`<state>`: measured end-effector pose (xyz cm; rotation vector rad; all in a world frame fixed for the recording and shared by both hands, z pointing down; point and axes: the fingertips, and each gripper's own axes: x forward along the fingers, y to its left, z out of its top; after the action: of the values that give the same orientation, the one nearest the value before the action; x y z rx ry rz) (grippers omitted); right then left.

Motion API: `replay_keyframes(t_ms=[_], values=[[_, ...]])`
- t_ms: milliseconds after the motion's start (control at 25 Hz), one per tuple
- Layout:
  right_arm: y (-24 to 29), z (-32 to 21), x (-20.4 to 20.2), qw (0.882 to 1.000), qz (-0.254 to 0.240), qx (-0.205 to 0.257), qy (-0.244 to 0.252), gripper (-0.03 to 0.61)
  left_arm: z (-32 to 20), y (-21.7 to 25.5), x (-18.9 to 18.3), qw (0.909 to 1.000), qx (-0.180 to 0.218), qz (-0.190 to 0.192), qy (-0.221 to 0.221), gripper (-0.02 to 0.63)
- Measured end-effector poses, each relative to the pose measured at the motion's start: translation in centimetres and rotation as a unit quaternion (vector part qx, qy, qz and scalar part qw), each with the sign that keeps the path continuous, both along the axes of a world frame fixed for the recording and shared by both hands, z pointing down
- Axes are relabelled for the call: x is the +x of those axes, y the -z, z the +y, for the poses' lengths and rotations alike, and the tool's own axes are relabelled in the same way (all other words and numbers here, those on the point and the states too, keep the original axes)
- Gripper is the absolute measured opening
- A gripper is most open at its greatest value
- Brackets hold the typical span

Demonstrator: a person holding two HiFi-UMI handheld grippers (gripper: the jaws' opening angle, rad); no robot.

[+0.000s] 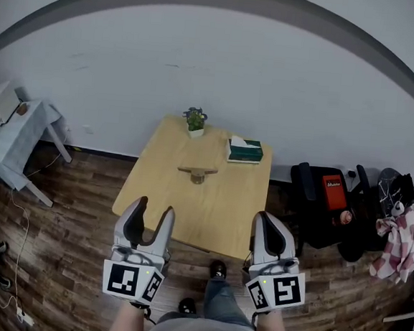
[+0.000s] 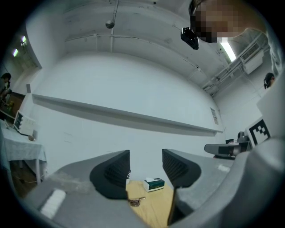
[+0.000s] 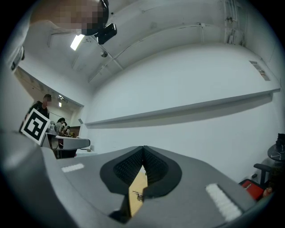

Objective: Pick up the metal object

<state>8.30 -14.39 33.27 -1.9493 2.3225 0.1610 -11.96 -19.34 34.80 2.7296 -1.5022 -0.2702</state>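
My left tongs: apart, holding nothing | my right tongs: closed, holding nothing | metal object: far on surface (untouched)

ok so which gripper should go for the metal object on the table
Left, probably. The left gripper has its jaws apart, with the metal object visible ahead through the gap. The right gripper is shut.
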Motion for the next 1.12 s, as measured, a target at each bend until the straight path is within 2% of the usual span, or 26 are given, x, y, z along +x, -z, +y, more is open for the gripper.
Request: replay_keyframes(t_ms=[560, 1120], values=[[0.7, -12.9, 3.9, 0.998, -0.001, -0.007, 0.068, 0.002, -10.6, 0.1, 4.5, 0.9986, -0.024, 0.005, 0.047, 0.252], [-0.2, -21.6, 7.2, 0.993, -0.001, -0.026, 0.114, 0.002, -17.6, -1.3, 8.1, 0.9949, -0.045, -0.010, 0.090, 0.252]])
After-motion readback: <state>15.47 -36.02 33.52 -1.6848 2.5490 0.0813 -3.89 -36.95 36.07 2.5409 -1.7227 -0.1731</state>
